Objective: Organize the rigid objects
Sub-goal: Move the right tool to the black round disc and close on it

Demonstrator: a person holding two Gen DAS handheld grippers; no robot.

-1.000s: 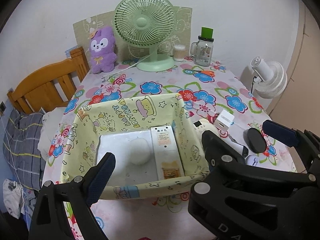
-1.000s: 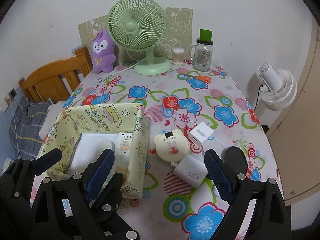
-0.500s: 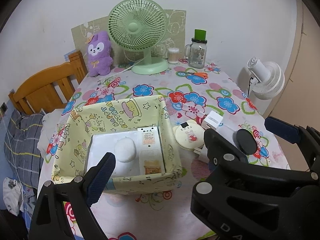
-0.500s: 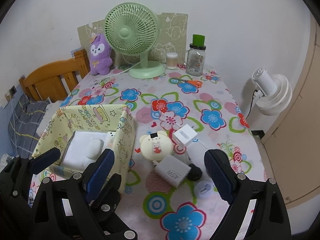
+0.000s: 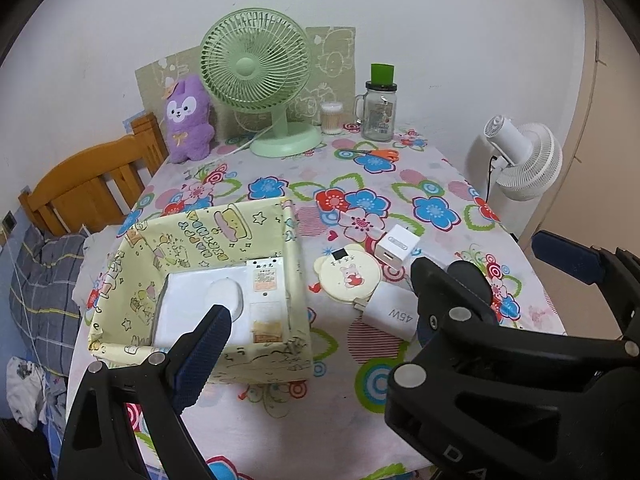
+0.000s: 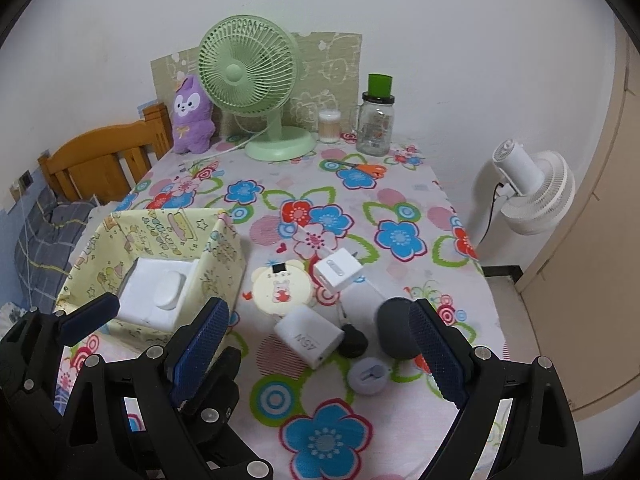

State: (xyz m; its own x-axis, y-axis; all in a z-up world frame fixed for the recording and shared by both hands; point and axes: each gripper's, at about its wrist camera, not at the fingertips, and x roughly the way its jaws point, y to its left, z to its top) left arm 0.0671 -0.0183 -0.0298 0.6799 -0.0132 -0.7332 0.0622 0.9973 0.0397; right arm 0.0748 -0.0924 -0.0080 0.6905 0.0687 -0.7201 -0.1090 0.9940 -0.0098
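Observation:
A yellow printed fabric basket (image 5: 224, 236) (image 6: 224, 252) sits on the left of the flowered table and holds a white box (image 5: 188, 300), a round white piece (image 6: 170, 290) and a white remote (image 5: 266, 280). Right of it lie a cream bear-shaped disc (image 6: 282, 290), a small white cube charger (image 6: 338, 272), a white 45W charger (image 6: 308, 334), a dark oval puck (image 6: 394, 332), a small black knob (image 6: 352, 344) and a grey cap (image 6: 368, 376). My left gripper (image 5: 316, 344) hangs open before the basket. My right gripper (image 6: 318, 350) hangs open above the chargers, empty.
At the table's far edge stand a green desk fan (image 5: 260, 80), a purple plush (image 5: 186, 120), a glass jar with a green lid (image 5: 380, 108), a cotton-swab pot (image 5: 331, 118) and orange scissors (image 6: 362, 168). A white fan (image 6: 532, 192) stands off the right edge; a wooden bed frame (image 5: 88, 184) lies left.
Both grippers have drawn back from the table, side by side. The basket and loose items look smaller and farther off, and more of the near tablecloth shows. Jaws unchanged.

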